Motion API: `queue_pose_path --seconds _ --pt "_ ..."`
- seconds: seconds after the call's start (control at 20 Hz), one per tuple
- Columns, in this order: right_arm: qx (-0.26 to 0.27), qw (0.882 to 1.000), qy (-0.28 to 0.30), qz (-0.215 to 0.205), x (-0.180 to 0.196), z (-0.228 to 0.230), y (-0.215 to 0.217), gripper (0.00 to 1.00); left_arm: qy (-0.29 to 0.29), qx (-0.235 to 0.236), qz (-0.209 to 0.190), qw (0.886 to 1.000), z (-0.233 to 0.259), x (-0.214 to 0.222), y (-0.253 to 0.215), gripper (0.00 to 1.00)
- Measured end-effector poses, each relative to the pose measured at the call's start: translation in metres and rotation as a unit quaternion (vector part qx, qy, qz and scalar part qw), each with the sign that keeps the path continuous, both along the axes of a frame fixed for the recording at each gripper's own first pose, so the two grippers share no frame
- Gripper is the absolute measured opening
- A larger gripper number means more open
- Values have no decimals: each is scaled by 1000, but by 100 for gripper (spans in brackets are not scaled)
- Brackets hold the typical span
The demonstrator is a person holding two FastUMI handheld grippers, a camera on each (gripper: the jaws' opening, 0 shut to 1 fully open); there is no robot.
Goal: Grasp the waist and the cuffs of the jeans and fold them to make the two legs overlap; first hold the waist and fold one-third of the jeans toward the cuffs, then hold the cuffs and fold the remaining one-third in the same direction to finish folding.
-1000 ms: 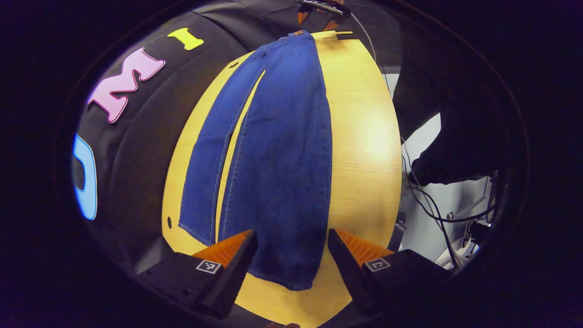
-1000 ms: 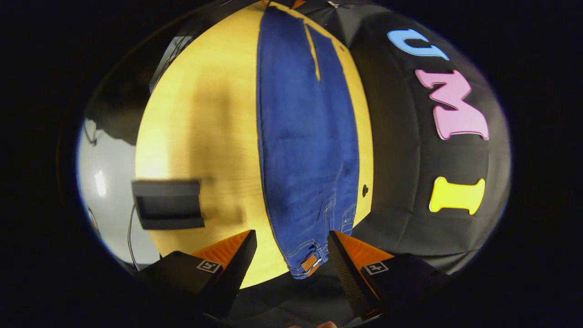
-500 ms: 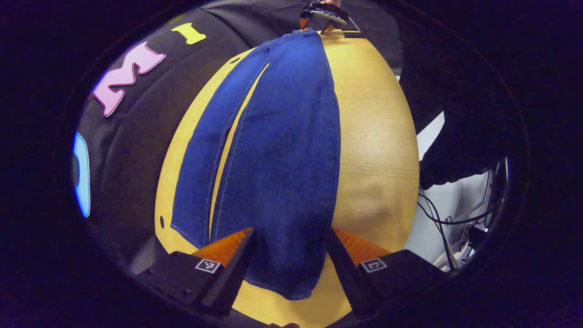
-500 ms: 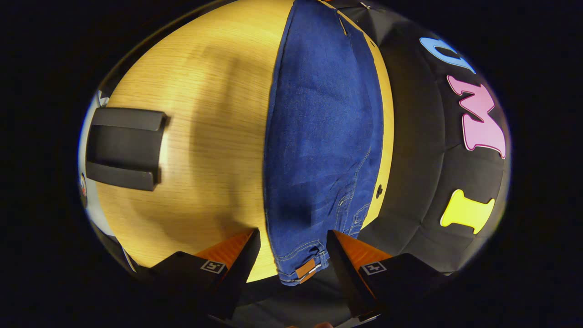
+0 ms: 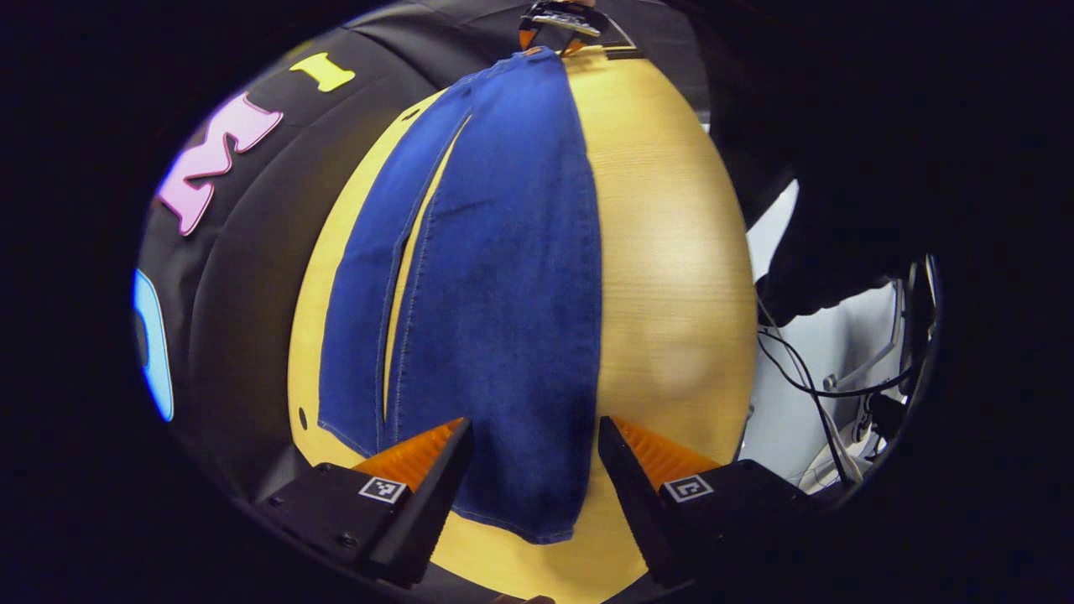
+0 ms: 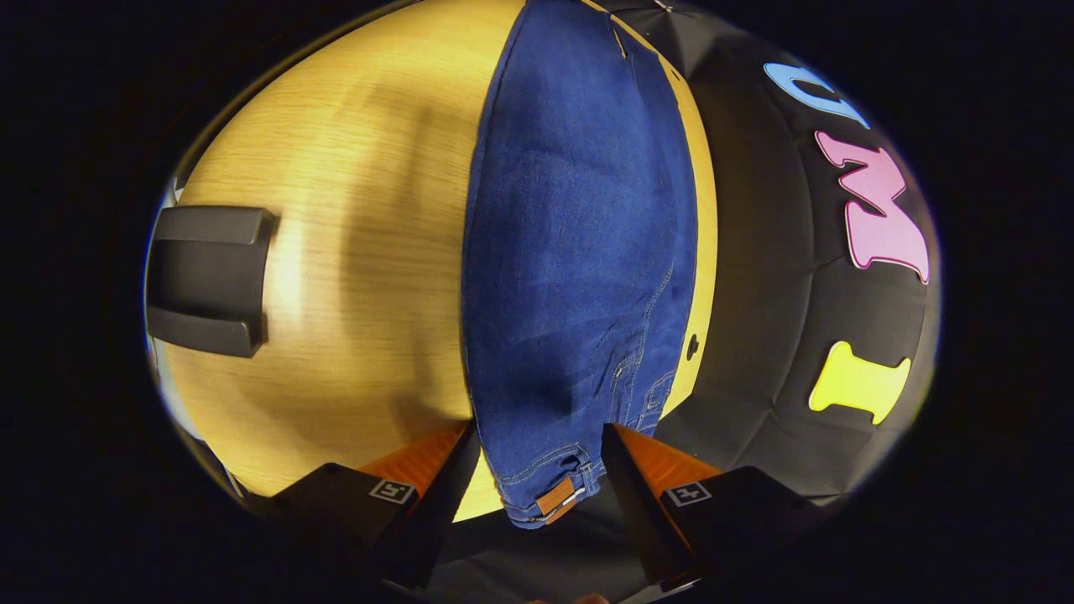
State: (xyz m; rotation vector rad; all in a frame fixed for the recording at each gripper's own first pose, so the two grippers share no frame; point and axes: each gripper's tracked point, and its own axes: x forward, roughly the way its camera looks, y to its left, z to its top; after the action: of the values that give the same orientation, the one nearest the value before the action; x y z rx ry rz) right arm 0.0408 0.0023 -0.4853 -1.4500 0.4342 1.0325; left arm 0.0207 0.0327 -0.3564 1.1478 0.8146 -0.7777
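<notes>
straddling the cuff end, the left tongs [image 5: 533, 457] stand spread and grip nothing; the right tongs [image 6: 541, 461] stand spread around the waist, not pinching. the jeans [image 5: 495, 277] lie flat on the table [image 5: 671, 252], long axis running tongs to tongs. denim looks soft, floppy, fairly heavy: pinch the thick waistband and cuff hems.

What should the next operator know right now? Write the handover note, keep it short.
Left gripper: open, fingers straddling the cuff end of the jeans.
Right gripper: open, fingers on either side of the waist, which sits at the table edge.
Jeans lie lengthwise on the table, one leg mostly over the other, the lower leg showing along one side.
Done: legs nearly overlapped.
Left: close on the waist, fold one-third toward the cuffs, then fold the cuff third.
</notes>
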Motion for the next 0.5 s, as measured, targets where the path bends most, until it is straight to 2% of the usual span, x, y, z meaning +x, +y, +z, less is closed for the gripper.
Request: queue_pose_path --seconds 0.1,0.25,0.35,0.4,0.45,0.5 --pt "-2 1000 2 -6 1 0 -1 91 -1 5 0 1000 -2 4 1 96" --pt "-2 1000 5 -16 3 -1 -2 92 -6 23 -28 999 -3 4 1 96" --pt "0 1000 10 -30 4 -1 -2 91 17 24 -33 999 -9 0 0 93" --pt "0 999 23 -39 3 -4 -3 94 31 21 -26 999 -11 -4 1 81" --pt "-3 998 35 -50 0 -9 -6 90 38 19 -23 999 -13 -5 0 73" --pt "-2 998 36 -55 2 -8 -6 78 47 18 -23 998 -12 -7 1 65"
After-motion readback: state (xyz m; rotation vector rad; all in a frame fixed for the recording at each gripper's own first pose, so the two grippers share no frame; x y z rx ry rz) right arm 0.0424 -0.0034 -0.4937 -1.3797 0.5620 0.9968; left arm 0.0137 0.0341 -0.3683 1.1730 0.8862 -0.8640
